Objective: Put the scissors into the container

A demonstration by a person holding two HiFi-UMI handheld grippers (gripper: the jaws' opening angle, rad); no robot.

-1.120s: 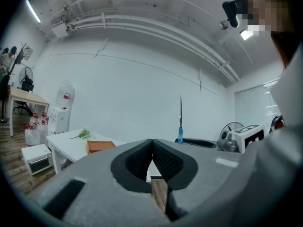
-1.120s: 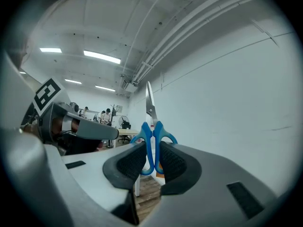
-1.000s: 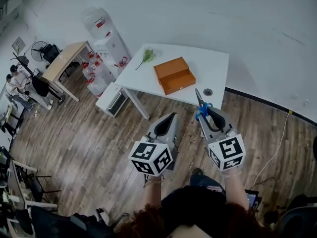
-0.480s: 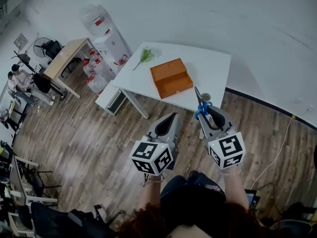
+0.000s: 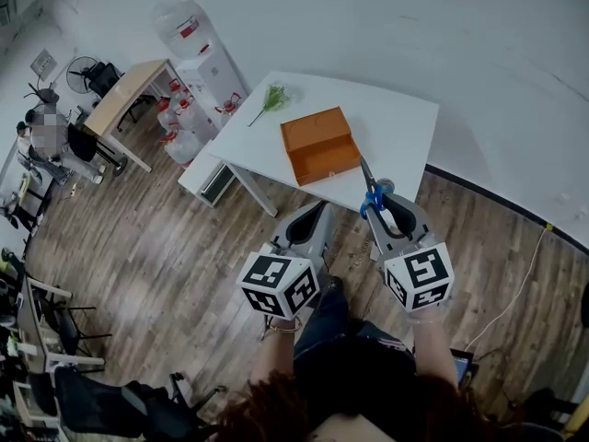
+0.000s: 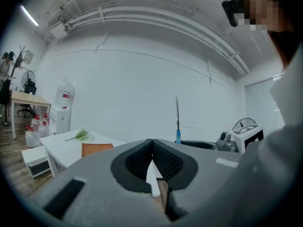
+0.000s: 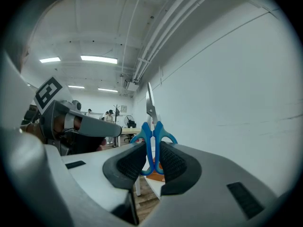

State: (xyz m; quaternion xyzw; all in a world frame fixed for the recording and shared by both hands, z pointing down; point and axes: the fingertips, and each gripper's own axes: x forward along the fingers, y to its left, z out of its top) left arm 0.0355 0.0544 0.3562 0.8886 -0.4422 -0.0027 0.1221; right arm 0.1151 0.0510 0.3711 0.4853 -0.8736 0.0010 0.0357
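R gripper (image 7: 151, 161) clamps scissors (image 7: 152, 126) — blades up, long axis upright | L gripper (image 6: 152, 144) clenched, empty

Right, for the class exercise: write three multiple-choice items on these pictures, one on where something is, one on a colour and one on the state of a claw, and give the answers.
1. Where does the orange box stand?
A. on the floor
B. on the wooden desk
C. on the white table

2. What colour are the handles of the scissors?
A. red
B. blue
C. black

3. How is the left claw?
A. shut and empty
B. wide open
C. shut on the scissors

Answers:
1 C: the head view shows the box lying on the white tabletop.
2 B: the blue loops stand gripped between the pads of the right claw.
3 A: the left gripper view shows its tips meeting with nothing between them.
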